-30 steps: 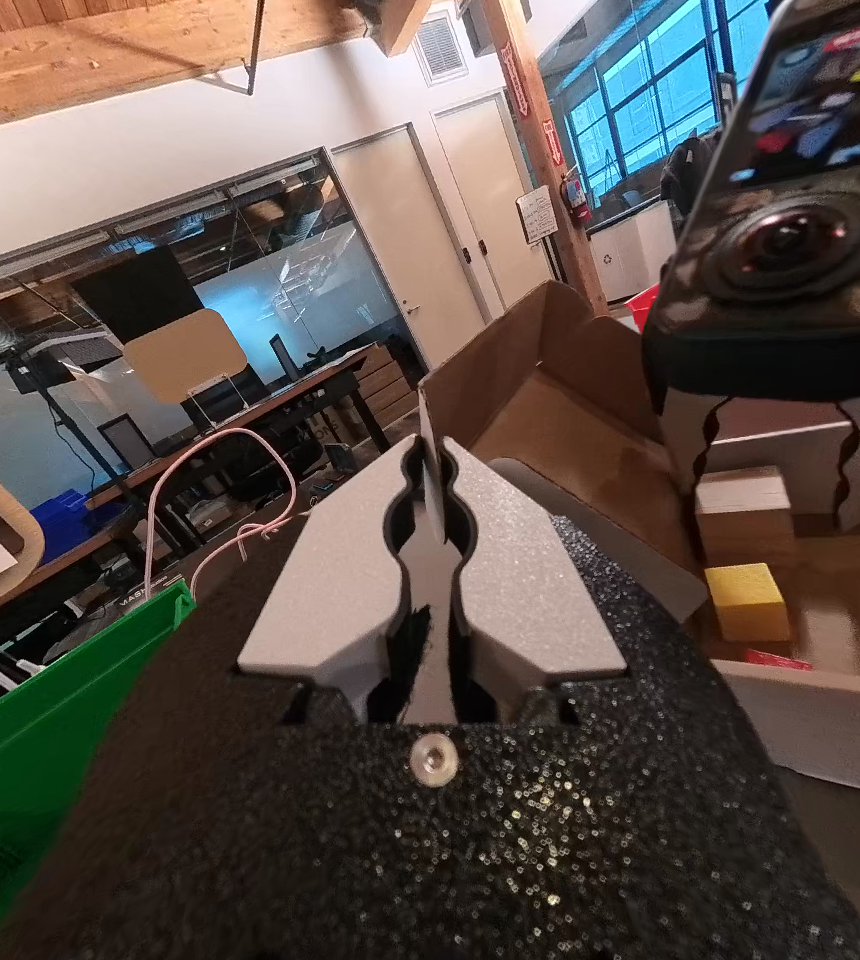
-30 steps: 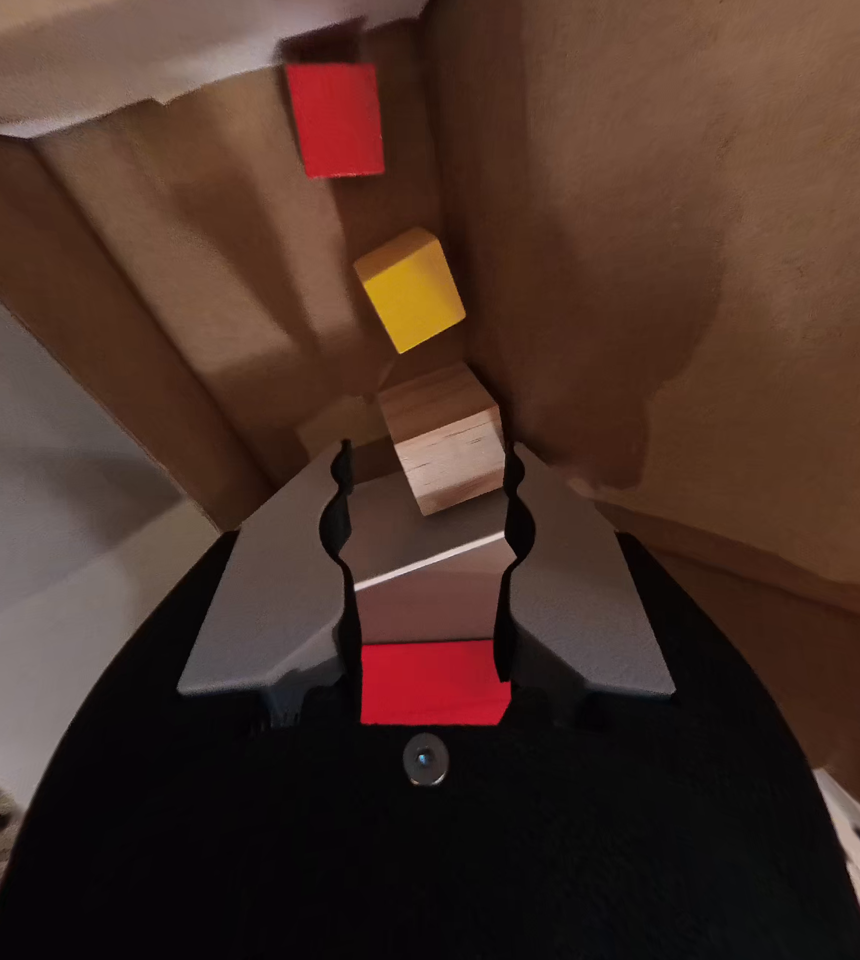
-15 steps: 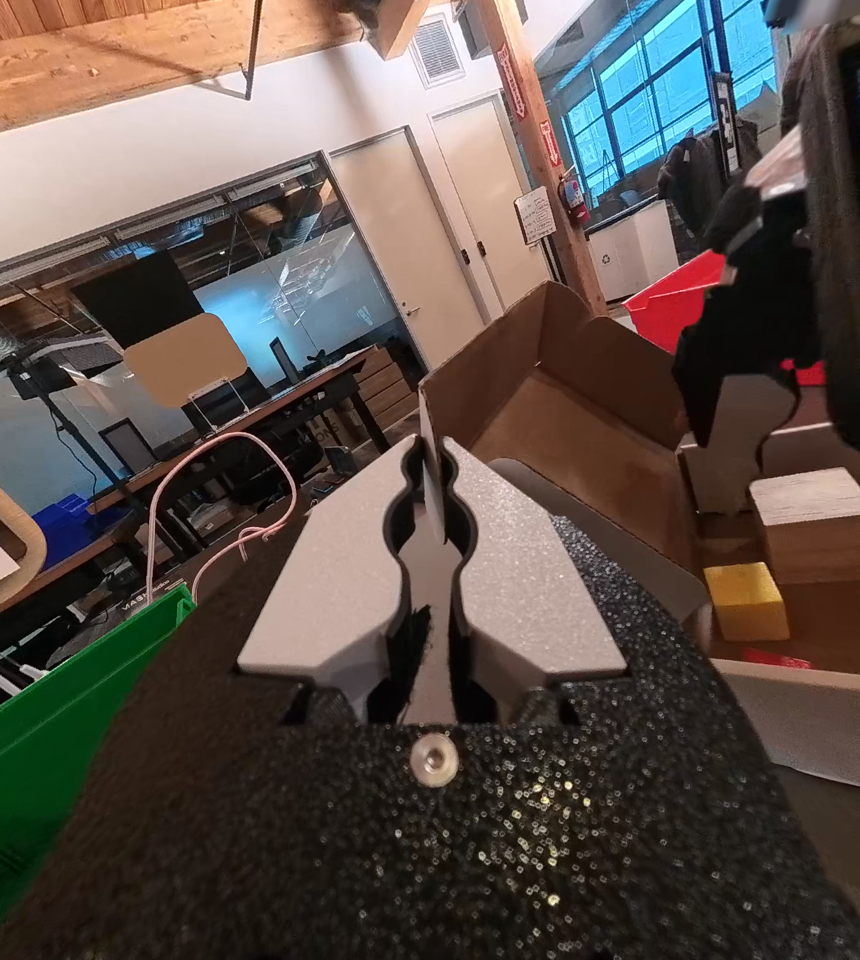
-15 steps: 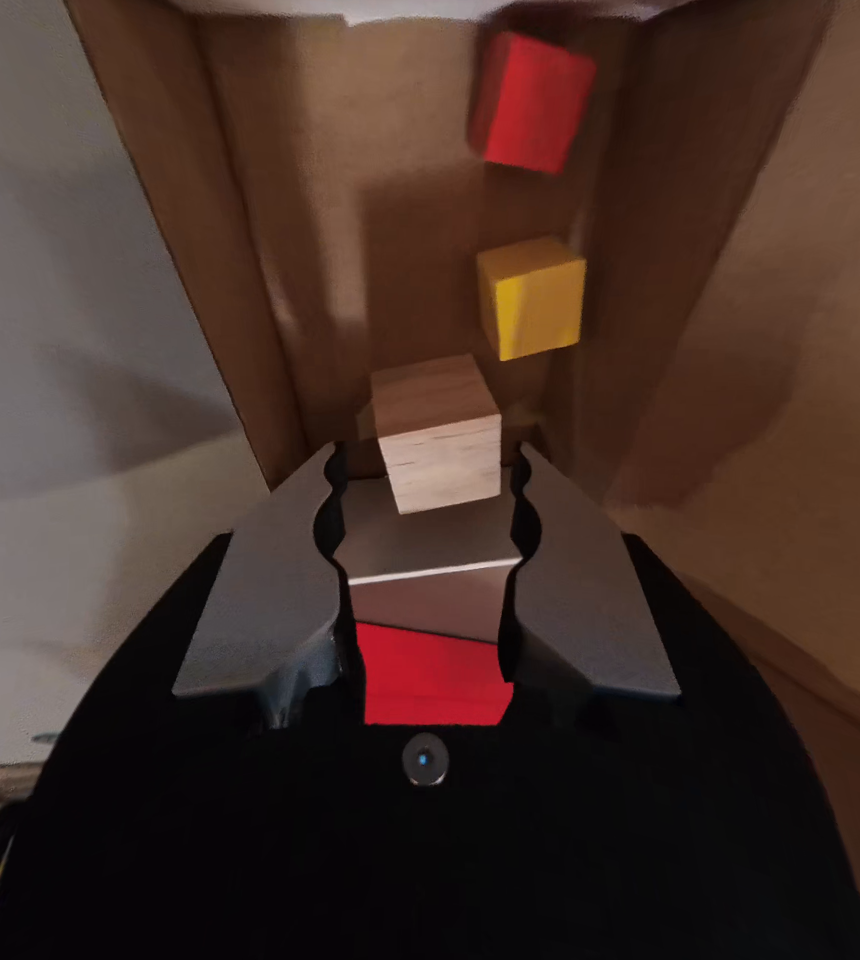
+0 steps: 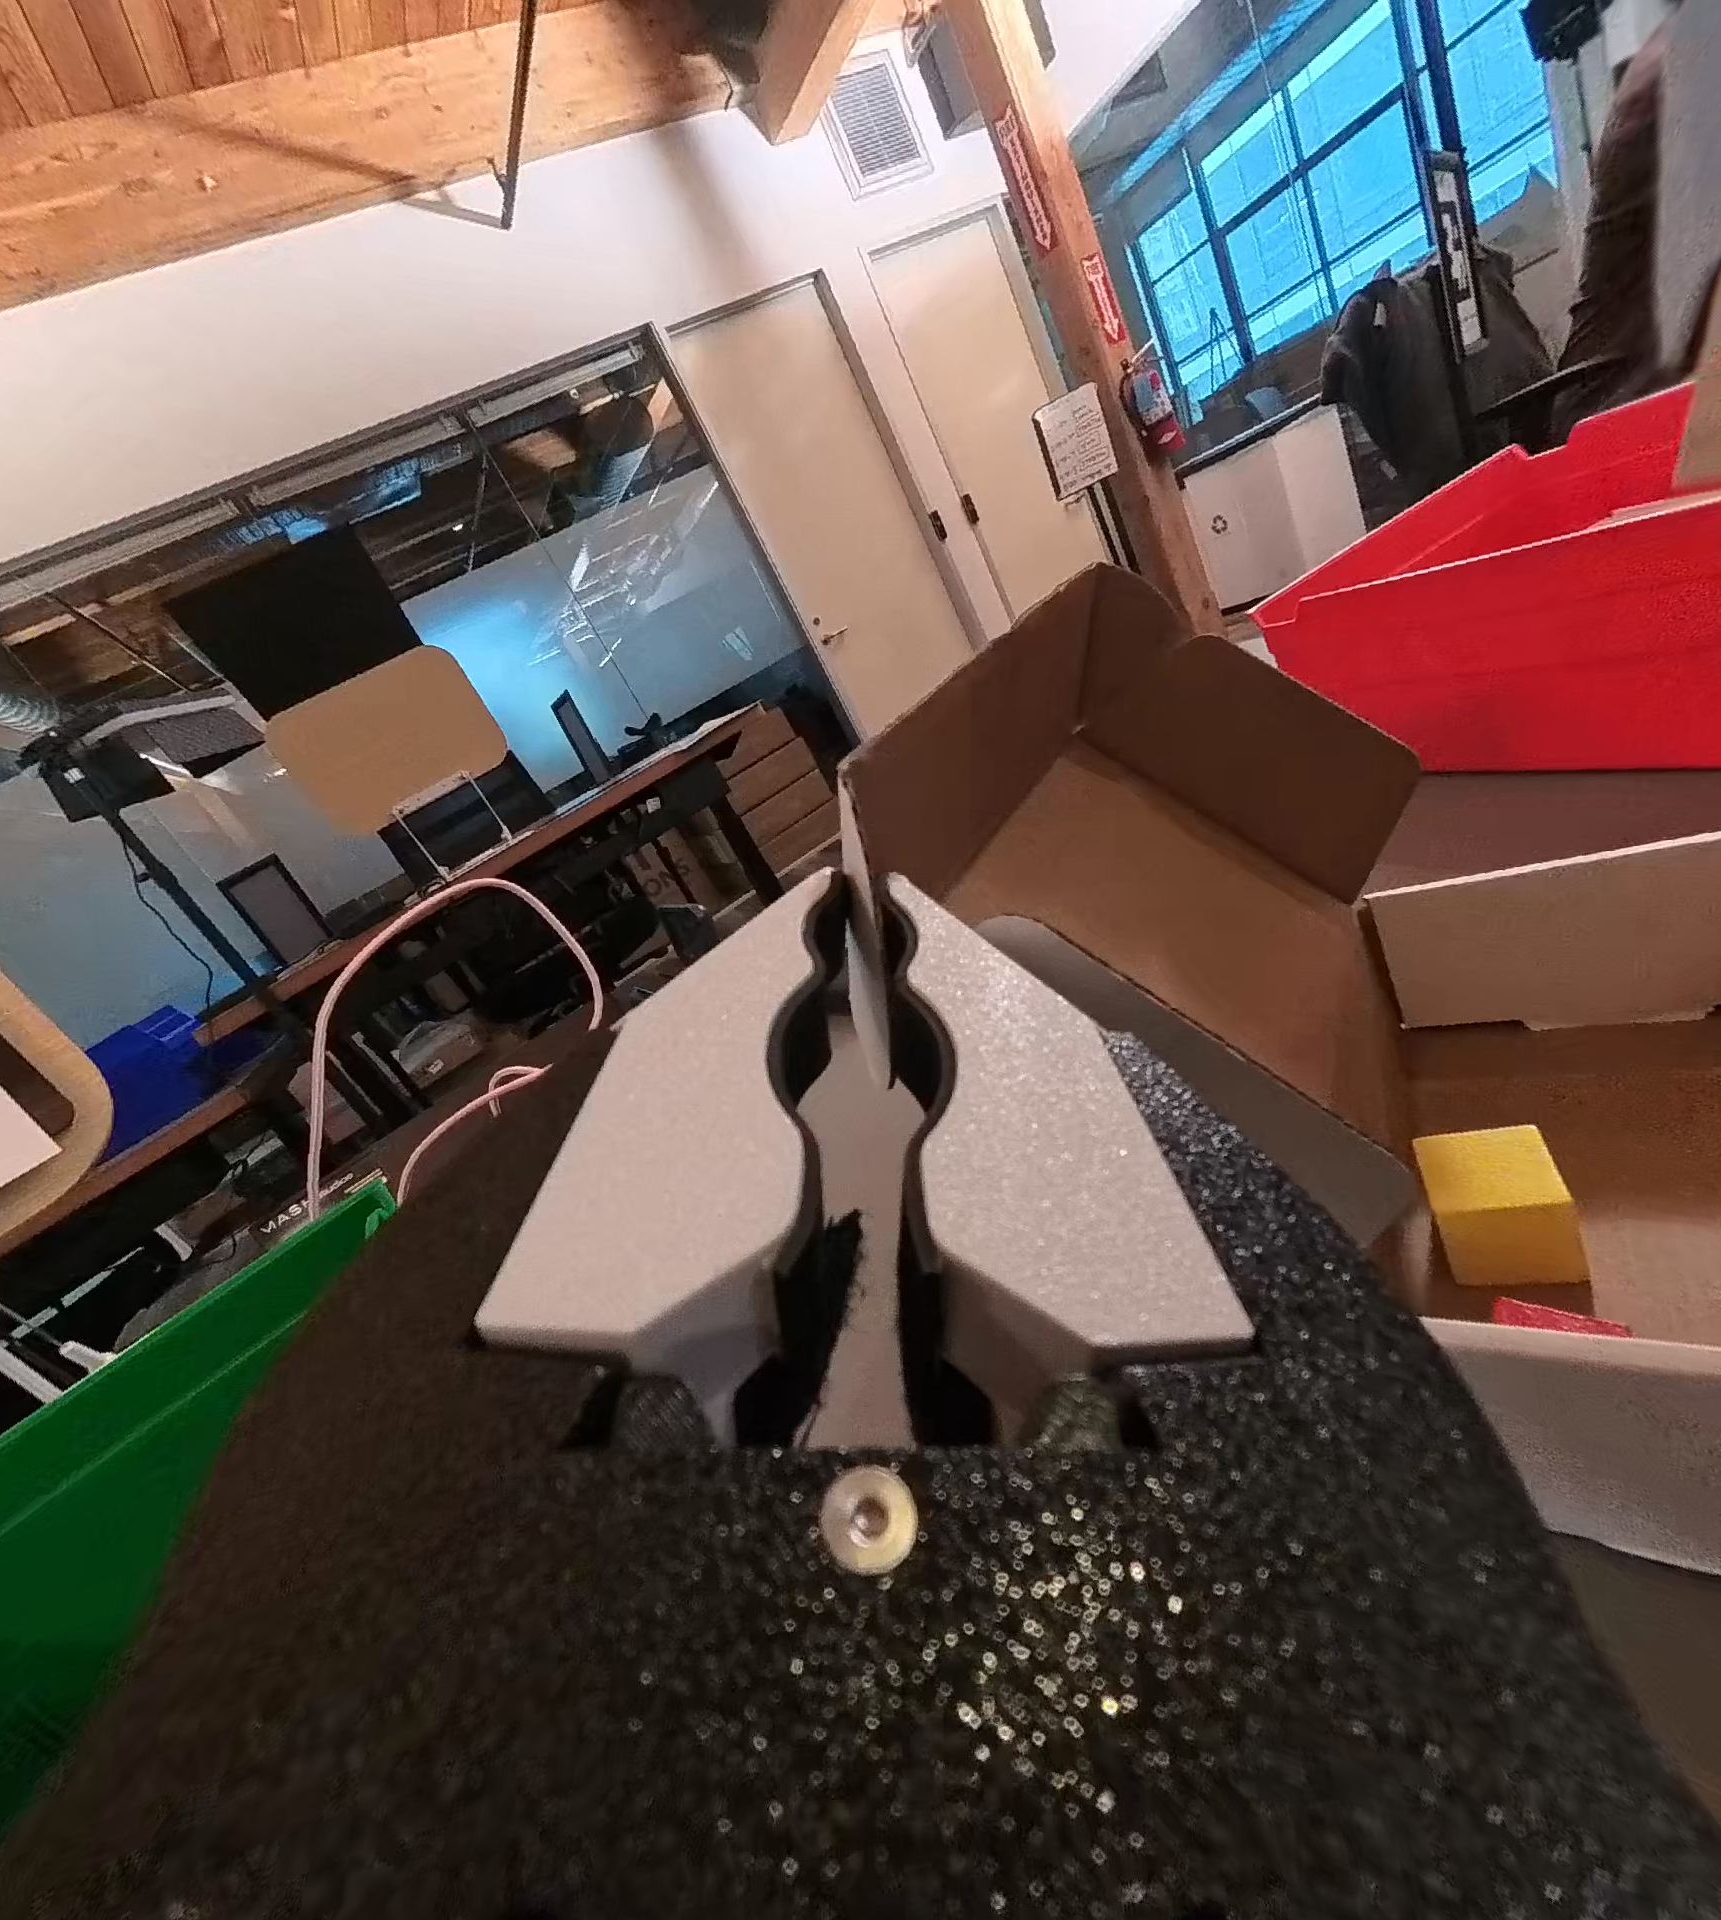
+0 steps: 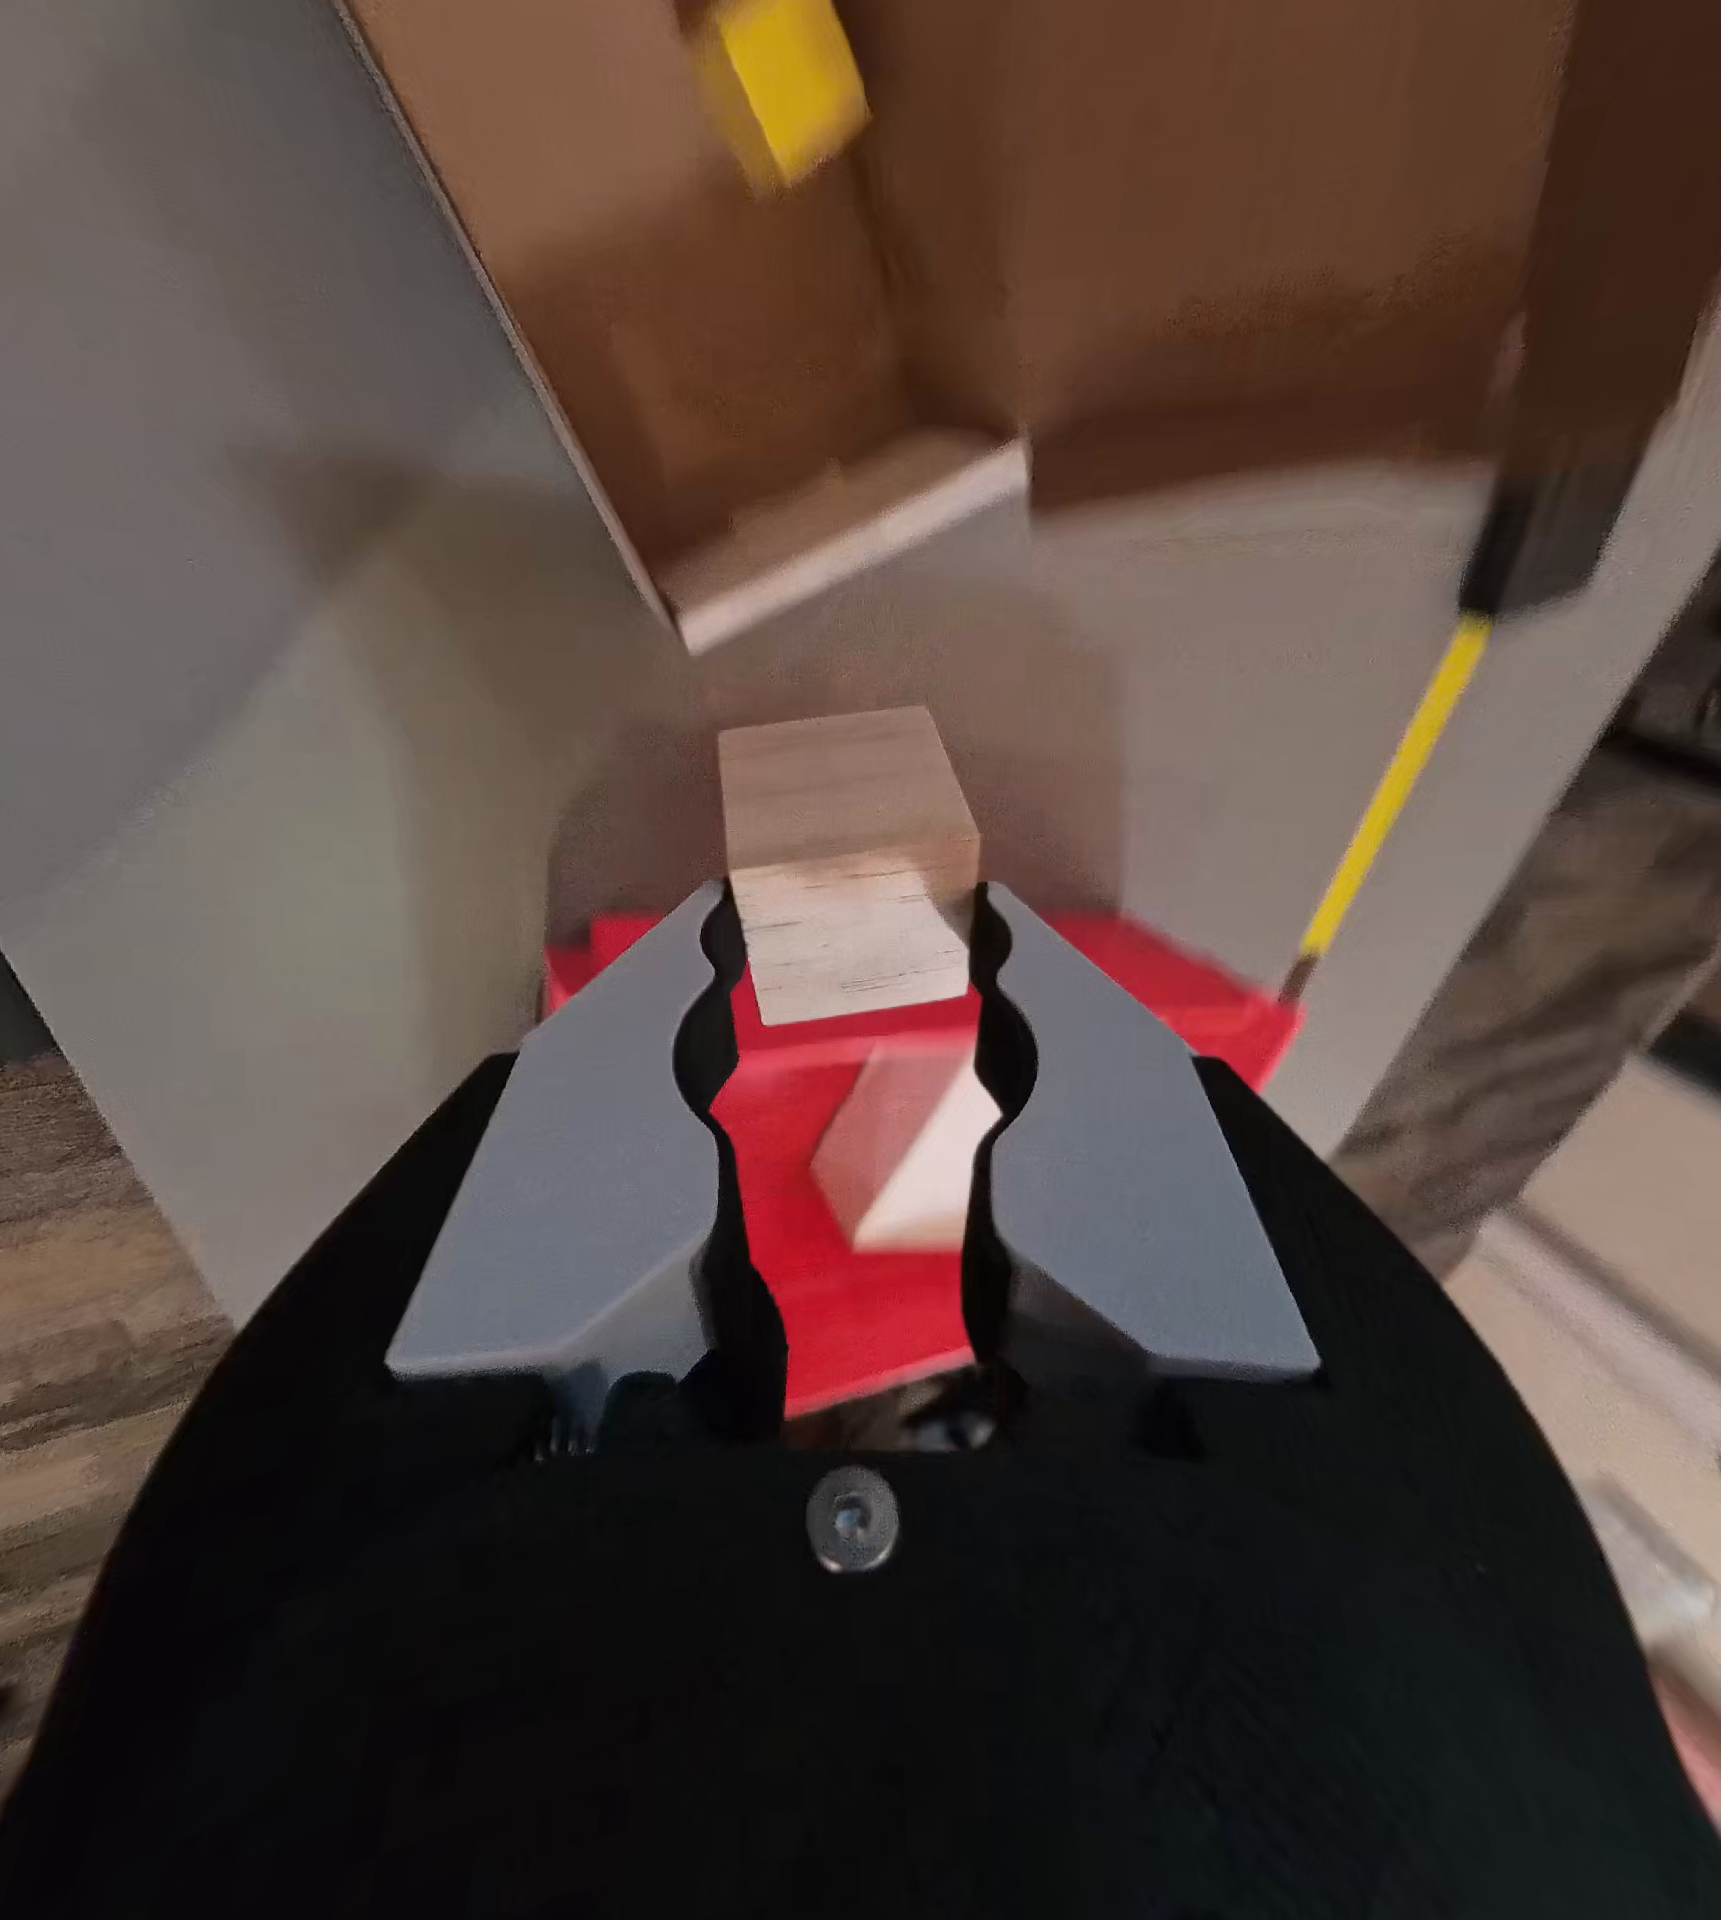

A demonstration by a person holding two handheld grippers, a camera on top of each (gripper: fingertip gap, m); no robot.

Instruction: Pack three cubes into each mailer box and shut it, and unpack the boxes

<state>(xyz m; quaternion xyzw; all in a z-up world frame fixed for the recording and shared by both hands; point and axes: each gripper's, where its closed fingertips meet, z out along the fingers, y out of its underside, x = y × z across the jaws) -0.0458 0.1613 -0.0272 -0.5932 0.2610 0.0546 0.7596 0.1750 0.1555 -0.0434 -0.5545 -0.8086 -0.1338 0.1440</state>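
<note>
My left gripper [image 5: 866,935] is shut on the thin edge of the open mailer box's lid flap [image 5: 861,852] and holds it up. The box [image 5: 1666,1132] is brown inside and white outside. A yellow cube [image 5: 1500,1205] and a sliver of a red cube [image 5: 1557,1317] lie in it. My right gripper [image 6: 854,914] is shut on a plain wooden cube [image 6: 845,894], held in the air outside the box and above a red bin [image 6: 835,1278]. The yellow cube [image 6: 788,83] shows blurred at the top of the right wrist view.
The red bin [image 5: 1562,644] stands behind the box and holds another wooden cube [image 6: 918,1164]. A green bin [image 5: 108,1455] is at my lower left. A second white box wall [image 5: 1614,914] lies behind the open box. Desks and glass walls are far behind. Tip to tip, the grippers are about 25 cm apart.
My right gripper shut on the wooden cube inside the box, lifted it out and carried it over the red bin. My left gripper kept still, shut on the flap.
</note>
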